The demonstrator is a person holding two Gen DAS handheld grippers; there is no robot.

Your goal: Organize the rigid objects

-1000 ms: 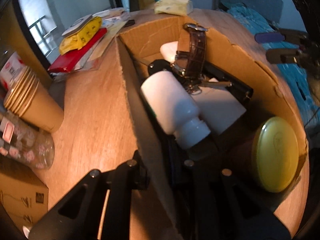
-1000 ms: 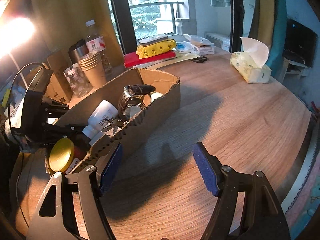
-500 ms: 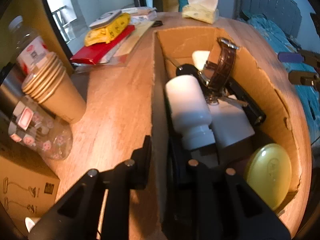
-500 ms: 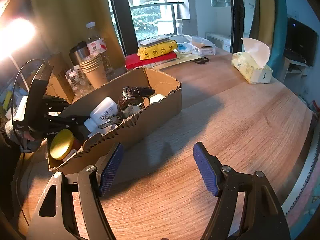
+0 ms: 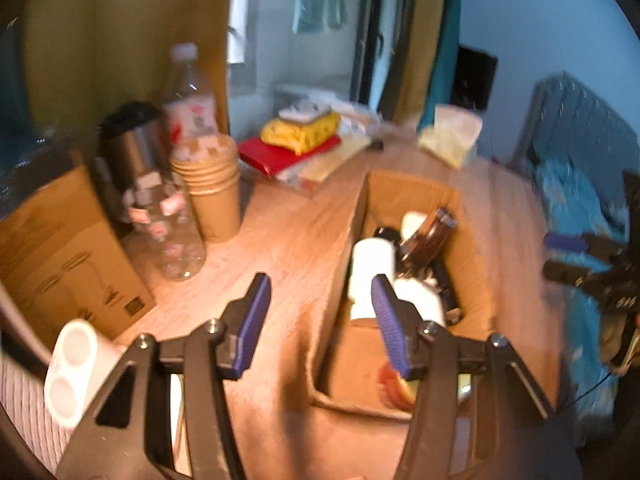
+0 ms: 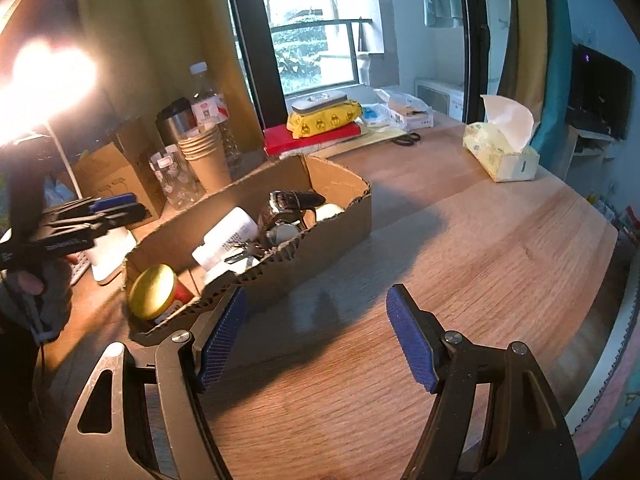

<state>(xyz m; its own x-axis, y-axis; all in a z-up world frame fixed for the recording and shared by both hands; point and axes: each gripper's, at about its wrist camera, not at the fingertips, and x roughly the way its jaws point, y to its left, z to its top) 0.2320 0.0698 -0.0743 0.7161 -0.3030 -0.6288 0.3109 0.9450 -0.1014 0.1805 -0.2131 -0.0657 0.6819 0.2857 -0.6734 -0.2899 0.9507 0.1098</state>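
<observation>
Left of centre in the right view, the box [image 6: 340, 200] corrals the bottle [image 6: 224, 236], watch [image 6: 292, 204] and jar [image 6: 154, 292], so the left gripper [image 5: 316, 320] is opening on nothing while the right gripper [image 6: 316, 340] gapes empty.

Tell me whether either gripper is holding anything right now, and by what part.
Nothing is held. The left gripper is opening with only air between its pads, above the cardboard box. The right gripper stands open over the bare table.

Wooden table [image 6: 460, 264] under cardboard box [image 6: 336, 216]
</observation>
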